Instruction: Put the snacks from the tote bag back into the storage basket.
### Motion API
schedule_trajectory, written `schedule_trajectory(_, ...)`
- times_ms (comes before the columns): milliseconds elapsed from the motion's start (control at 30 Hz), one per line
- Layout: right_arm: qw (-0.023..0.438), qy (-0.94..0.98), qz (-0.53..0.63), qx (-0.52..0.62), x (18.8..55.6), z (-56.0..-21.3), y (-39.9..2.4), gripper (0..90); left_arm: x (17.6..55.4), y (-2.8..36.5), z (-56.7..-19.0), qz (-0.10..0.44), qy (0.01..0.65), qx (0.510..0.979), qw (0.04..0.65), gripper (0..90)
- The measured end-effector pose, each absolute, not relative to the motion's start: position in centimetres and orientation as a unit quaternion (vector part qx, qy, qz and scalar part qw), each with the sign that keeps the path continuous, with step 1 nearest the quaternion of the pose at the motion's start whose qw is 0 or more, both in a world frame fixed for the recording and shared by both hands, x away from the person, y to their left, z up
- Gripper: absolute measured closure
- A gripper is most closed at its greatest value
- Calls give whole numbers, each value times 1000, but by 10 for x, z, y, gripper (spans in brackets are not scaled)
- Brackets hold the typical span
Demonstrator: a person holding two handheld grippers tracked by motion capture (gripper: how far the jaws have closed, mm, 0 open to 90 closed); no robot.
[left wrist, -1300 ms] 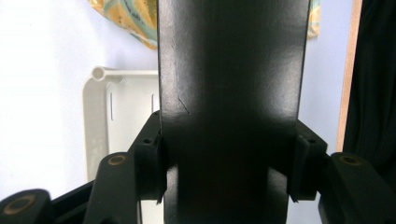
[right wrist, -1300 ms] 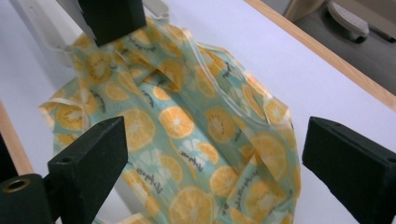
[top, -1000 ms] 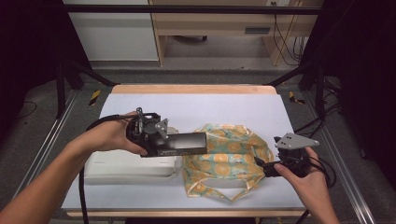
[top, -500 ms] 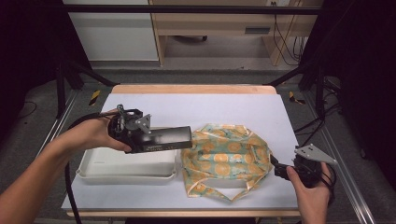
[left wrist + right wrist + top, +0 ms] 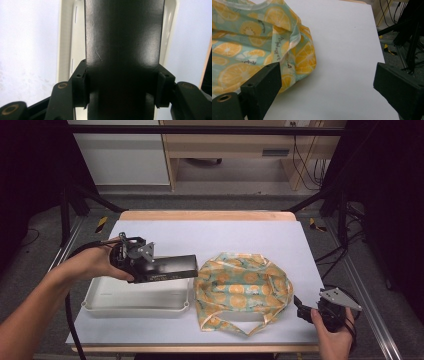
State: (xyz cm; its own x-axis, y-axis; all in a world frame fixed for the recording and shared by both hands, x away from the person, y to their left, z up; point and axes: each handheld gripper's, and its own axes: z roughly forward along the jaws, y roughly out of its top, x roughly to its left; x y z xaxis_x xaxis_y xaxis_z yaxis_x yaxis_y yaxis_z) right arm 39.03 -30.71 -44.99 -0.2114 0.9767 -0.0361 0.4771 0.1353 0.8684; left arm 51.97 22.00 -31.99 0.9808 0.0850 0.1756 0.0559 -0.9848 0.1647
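Observation:
A long black box (image 5: 172, 268) is held level above the back rim of a white tray (image 5: 135, 301), its free end close to the fabric bag printed with orange slices (image 5: 245, 287). My left gripper (image 5: 151, 266) is shut on the box's left end. In the left gripper view the pads (image 5: 81, 85) press both sides of the box (image 5: 122, 45), with the tray (image 5: 65, 37) beneath. My right gripper (image 5: 301, 312) sits low at the table's front right, open, just right of the bag. Its jaws (image 5: 324, 82) stand wide apart over bare tabletop, the bag (image 5: 249, 50) at their left.
The white tabletop (image 5: 240, 232) ends in a wooden edge at the back. Metal frame rails (image 5: 367, 300) run along both sides. A bag strap (image 5: 250, 325) trails toward the front edge. Cables and furniture stand on the floor beyond the table.
My left gripper has carried the black box leftward, away from the bag and over the tray. My right gripper has sunk and drawn back toward the front right corner.

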Motion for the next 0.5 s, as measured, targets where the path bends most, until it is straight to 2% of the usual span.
schedule_trajectory(500, 351, 667, 375, 539, 386, -453, -312, 85, 520, 243, -333, 90, 37, 992, 81, 433)
